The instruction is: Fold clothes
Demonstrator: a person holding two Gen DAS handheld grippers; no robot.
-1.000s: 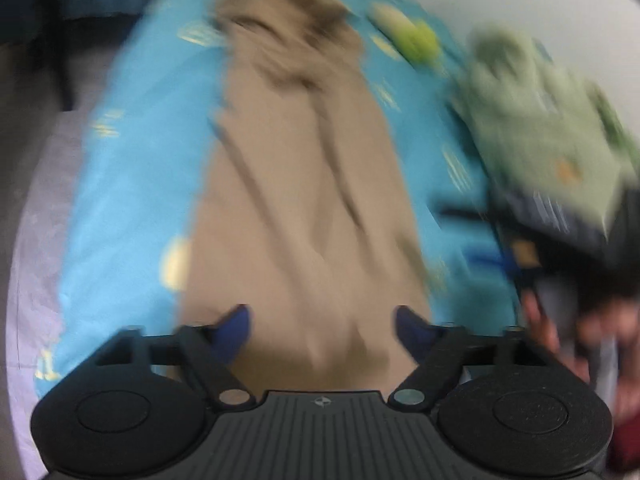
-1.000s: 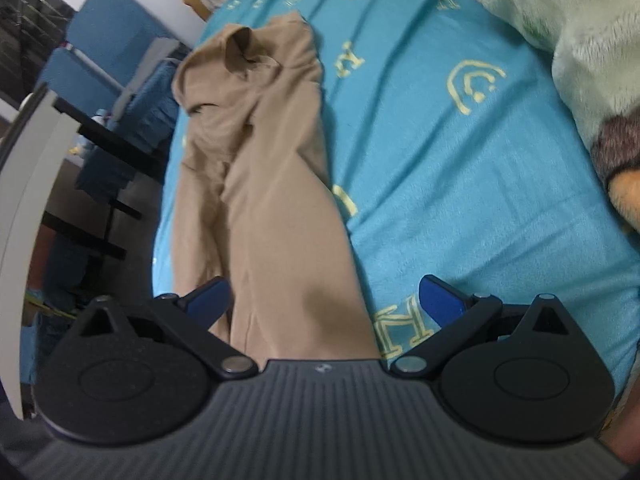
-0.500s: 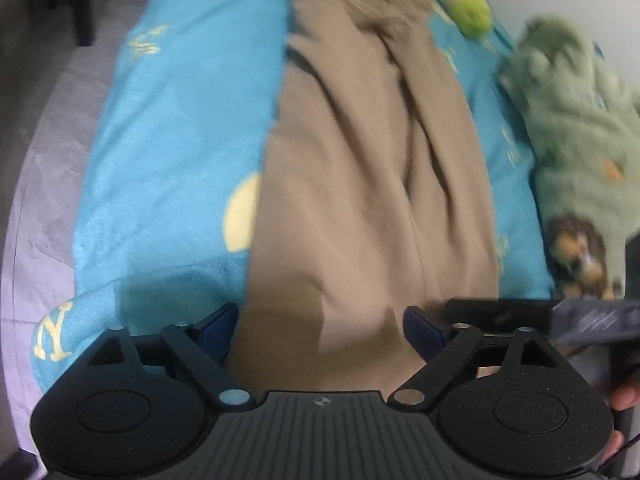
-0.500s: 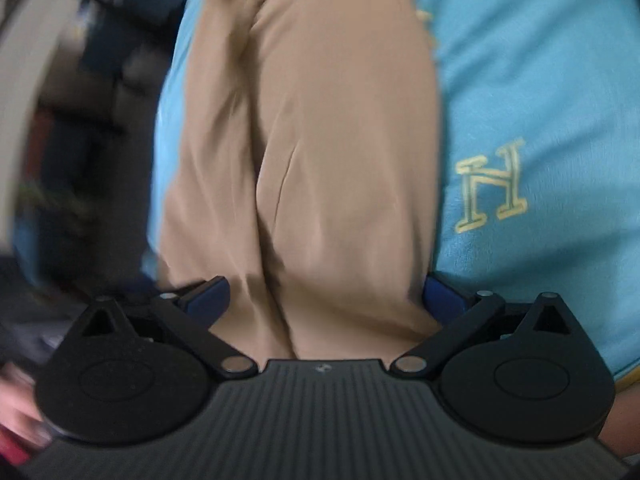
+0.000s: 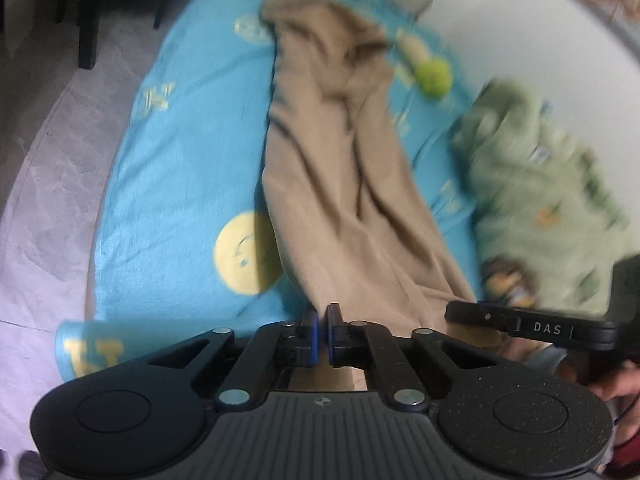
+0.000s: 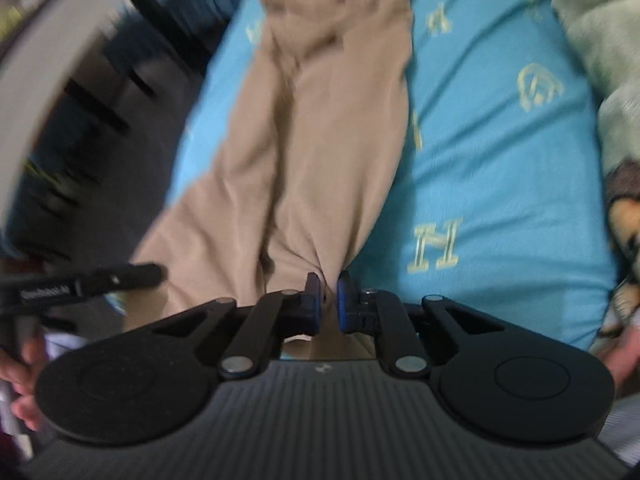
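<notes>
Both sets of jaws, wide apart half a second ago, have now closed on the near end of the tan trousers (image 5: 352, 184): your left gripper (image 5: 322, 334) pinches one corner, your right gripper (image 6: 329, 304) the other. The trousers lie lengthwise on the turquoise printed bedspread (image 5: 180, 168), soft, thin and creased. Lift both corners level and together, keeping the cloth taut, clear of the fleecy green blanket (image 5: 552, 200).

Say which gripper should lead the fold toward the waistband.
Neither clearly. The left gripper and right gripper are both shut on the near end of the tan trousers, one per side. Probably move them together over the blue sheet.
</notes>
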